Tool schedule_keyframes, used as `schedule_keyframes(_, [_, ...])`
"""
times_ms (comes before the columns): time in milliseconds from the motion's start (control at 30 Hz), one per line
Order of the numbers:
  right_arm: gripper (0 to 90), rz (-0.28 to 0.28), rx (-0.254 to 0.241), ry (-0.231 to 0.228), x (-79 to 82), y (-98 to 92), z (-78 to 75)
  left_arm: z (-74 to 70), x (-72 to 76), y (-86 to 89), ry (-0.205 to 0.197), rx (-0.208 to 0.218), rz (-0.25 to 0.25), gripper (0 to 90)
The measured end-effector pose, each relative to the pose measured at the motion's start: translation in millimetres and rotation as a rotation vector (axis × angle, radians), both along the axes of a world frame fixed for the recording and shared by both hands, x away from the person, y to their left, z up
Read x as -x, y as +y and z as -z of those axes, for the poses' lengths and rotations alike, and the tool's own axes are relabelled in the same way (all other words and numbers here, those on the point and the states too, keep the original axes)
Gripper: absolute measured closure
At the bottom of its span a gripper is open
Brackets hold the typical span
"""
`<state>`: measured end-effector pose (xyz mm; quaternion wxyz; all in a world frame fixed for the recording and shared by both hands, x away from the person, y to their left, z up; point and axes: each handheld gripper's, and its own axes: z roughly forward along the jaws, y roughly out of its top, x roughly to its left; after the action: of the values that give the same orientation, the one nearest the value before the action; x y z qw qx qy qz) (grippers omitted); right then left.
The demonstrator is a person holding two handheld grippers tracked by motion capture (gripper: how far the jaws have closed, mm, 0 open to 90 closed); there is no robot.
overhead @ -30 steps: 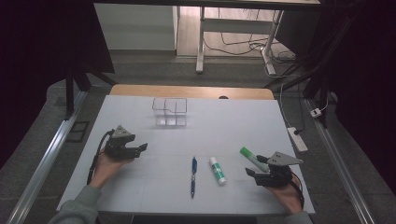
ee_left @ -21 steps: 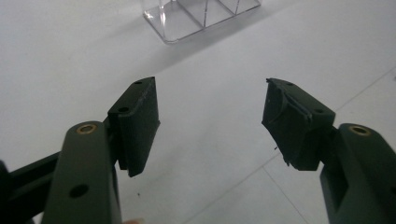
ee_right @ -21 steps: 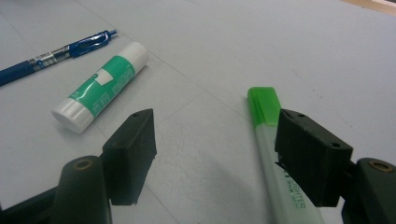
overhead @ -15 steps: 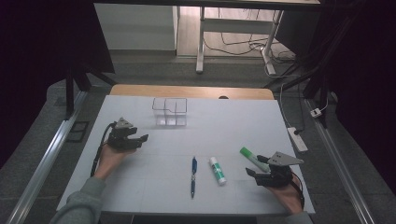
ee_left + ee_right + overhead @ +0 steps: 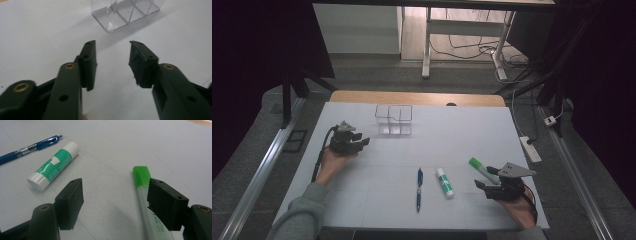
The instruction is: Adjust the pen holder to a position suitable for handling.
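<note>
My left tongs [image 5: 360, 143] have just been drawing their jaws inward, and they now stand partly spread with nothing between them but bare counter [image 5: 452, 140]; in the left gripper view [image 5: 112, 62] the gap is plainly empty. Just ahead of their tips, and apart from them, stands the clear plastic organizer [image 5: 125, 12], a small transparent box split into compartments, which sits upright on the counter [image 5: 37, 32]; from above it [image 5: 394, 120] lies a little beyond and to the right of these tongs. My right tongs [image 5: 482, 186] are spread wide and hover low over the counter [image 5: 150, 142]. In the right gripper view [image 5: 116, 197] the green highlighter [image 5: 145, 202] lies under the right-hand jaw, its green cap pointing away from me past the tip; whether that jaw touches it I cannot tell, and the other jaw is well clear of it, so nothing is pinched. From above, the highlighter [image 5: 482, 169] pokes out just beyond these tongs. To the left of the right tongs lies the glue stick [image 5: 53, 165], white with a green label, and farther left the blue pen [image 5: 30, 148]; both rest flat between my two hands, the glue stick [image 5: 444, 182] just beside the pen [image 5: 419, 188].
</note>
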<state>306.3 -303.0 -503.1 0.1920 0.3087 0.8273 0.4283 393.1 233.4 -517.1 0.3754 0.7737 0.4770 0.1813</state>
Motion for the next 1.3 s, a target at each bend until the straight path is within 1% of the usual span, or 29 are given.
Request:
schedule_keyframes(33, [29.2, -0.003, -0.004, 0.001, 0.0, 0.1, -0.1, -0.1, -2.0, 0.3, -0.001, 0.005, -0.004, 65.7])
schedule_keyframes(100, [29.2, -0.002, -0.005, -0.001, 0.1, 0.1, -0.4, -0.7, -8.0, 0.6, -0.009, 0.018, -0.015, 71.7])
schedule_keyframes(200, [29.3, -0.003, -0.007, -0.002, 0.3, 0.1, -0.5, -1.4, -11.9, 0.0, -0.014, 0.016, -0.013, 81.1])
schedule_keyframes(267, [29.3, -0.001, -0.005, -0.002, 0.2, 0.1, -0.5, -2.3, -15.9, -0.4, -0.021, 0.005, -0.009, 86.8])
schedule_keyframes(433, [29.4, -0.001, -0.005, -0.002, 0.2, 0.8, -0.5, -1.3, -24.7, 0.2, -0.036, 0.010, -0.028, 88.2])
schedule_keyframes(533, [29.5, 0.002, -0.004, -0.006, 0.5, 0.9, -1.1, -0.4, -30.4, 1.2, -0.030, 0.015, -0.024, 88.3])
schedule_keyframes(567, [29.5, 0.003, -0.005, -0.005, 0.4, 1.0, -1.1, 0.1, -34.6, 1.8, -0.026, 0.026, -0.027, 88.2])
schedule_keyframes(633, [29.5, 0.004, -0.009, -0.005, 0.2, 1.2, -0.9, 0.7, -36.6, 1.6, -0.023, 0.031, -0.029, 88.2])
schedule_keyframes(733, [29.6, 0.004, -0.004, -0.008, 0.4, 2.0, -0.7, 3.0, -42.6, 0.9, -0.015, 0.027, -0.026, 88.2])
schedule_keyframes(867, [29.6, 0.007, -0.003, -0.009, 0.6, 1.4, -1.5, 5.1, -50.0, -0.4, -0.009, 0.033, -0.024, 88.2])
schedule_keyframes(967, [29.7, 0.007, -0.004, -0.007, 0.2, 1.3, -1.1, 5.0, -53.9, -0.7, -0.013, 0.037, -0.024, 88.3])
schedule_keyframes(1033, [29.7, 0.008, -0.006, -0.007, 0.0, 1.9, -0.4, 5.5, -57.0, -0.8, -0.010, 0.050, -0.022, 88.3])
schedule_keyframes(1100, [29.6, 0.007, 0.005, -0.005, -0.2, 2.1, -0.4, 6.0, -58.0, -1.7, -0.010, 0.050, -0.021, 88.3])
schedule_keyframes(1167, [29.7, 0.007, 0.006, -0.005, -0.1, 2.3, -0.4, 7.1, -59.7, -3.9, -0.009, 0.038, -0.015, 88.3])
schedule_keyframes(1300, [29.6, 0.008, 0.001, -0.007, 0.3, 2.0, -0.6, 6.9, -61.6, -5.5, -0.012, 0.040, -0.014, 88.3])
